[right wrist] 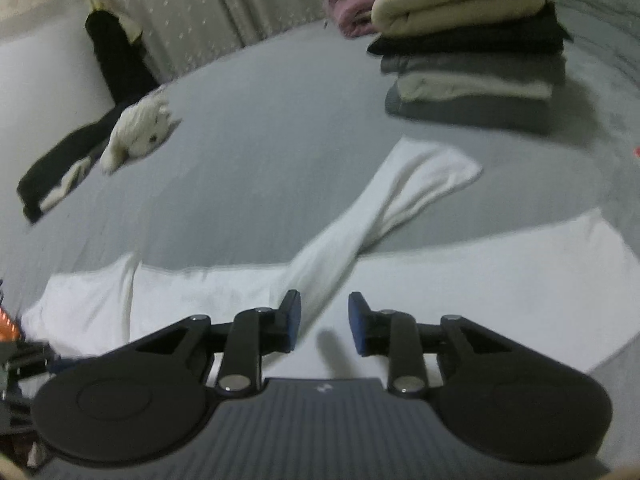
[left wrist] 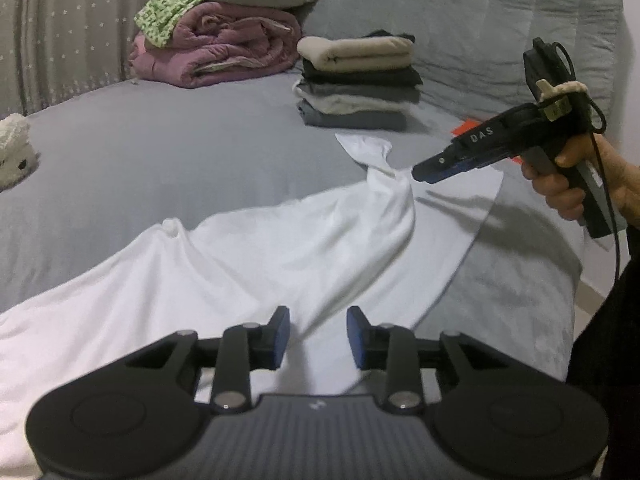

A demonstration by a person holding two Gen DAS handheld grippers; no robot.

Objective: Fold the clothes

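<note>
The right gripper (left wrist: pixel 418 171) carries the letters "DAS". A white garment (left wrist: pixel 248 256) lies spread and wrinkled on the grey bed (left wrist: pixel 120 160), one sleeve twisted. Both the right and left gripper (left wrist: pixel 318 336) have fingers partly open, holding nothing.

A white garment (left wrist: pixel 256 264) lies on a grey bed (left wrist: pixel 160 168). The rolled quilt (left wrist: pixel 216 52) is mauve, under green floral-print cloth (left wrist: pixel 176 4). The curtain (left wrist: pixel 60 40) is beige with pale dots.
</note>
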